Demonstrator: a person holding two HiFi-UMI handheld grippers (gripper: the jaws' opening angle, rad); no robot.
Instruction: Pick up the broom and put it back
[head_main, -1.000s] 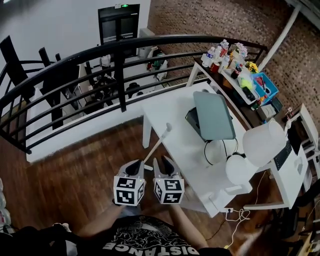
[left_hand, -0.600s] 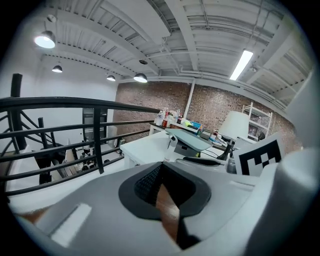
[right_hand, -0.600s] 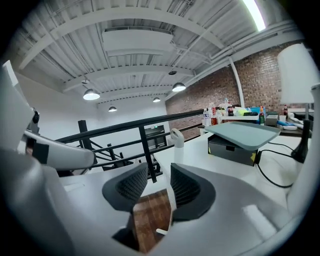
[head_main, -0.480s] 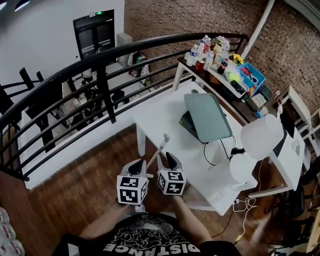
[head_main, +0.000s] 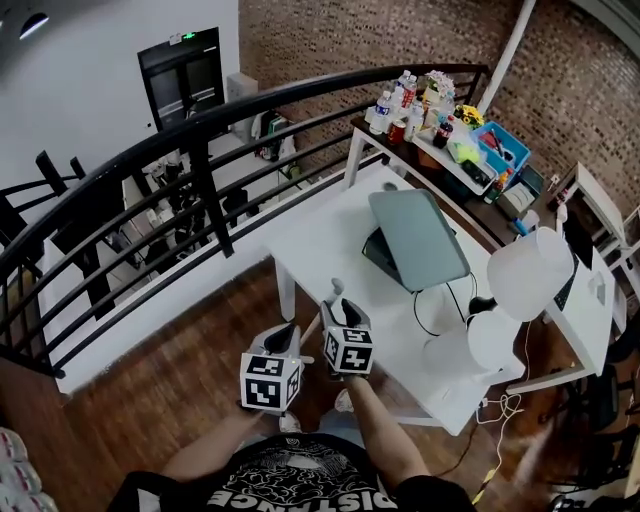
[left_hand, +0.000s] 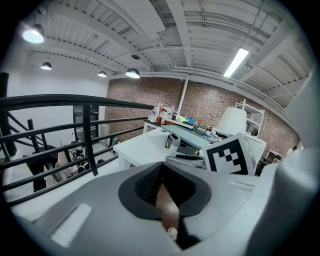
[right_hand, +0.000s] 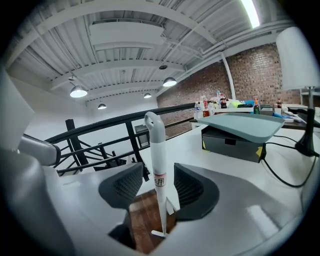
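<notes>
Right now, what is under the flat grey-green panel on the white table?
A dark grey box sits under the flat grey-green panel, on the white table. The panel covers the box's top, so any contents are hidden.

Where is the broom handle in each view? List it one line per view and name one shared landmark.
Head view: the broom handle is at lower centre, by the near edge of the white table.
Left gripper view: only its top end shows, just right of centre, against the table.
Right gripper view: upright at centre, in the foreground.
Shared landmark: the tilted grey-green panel on the table.
</notes>
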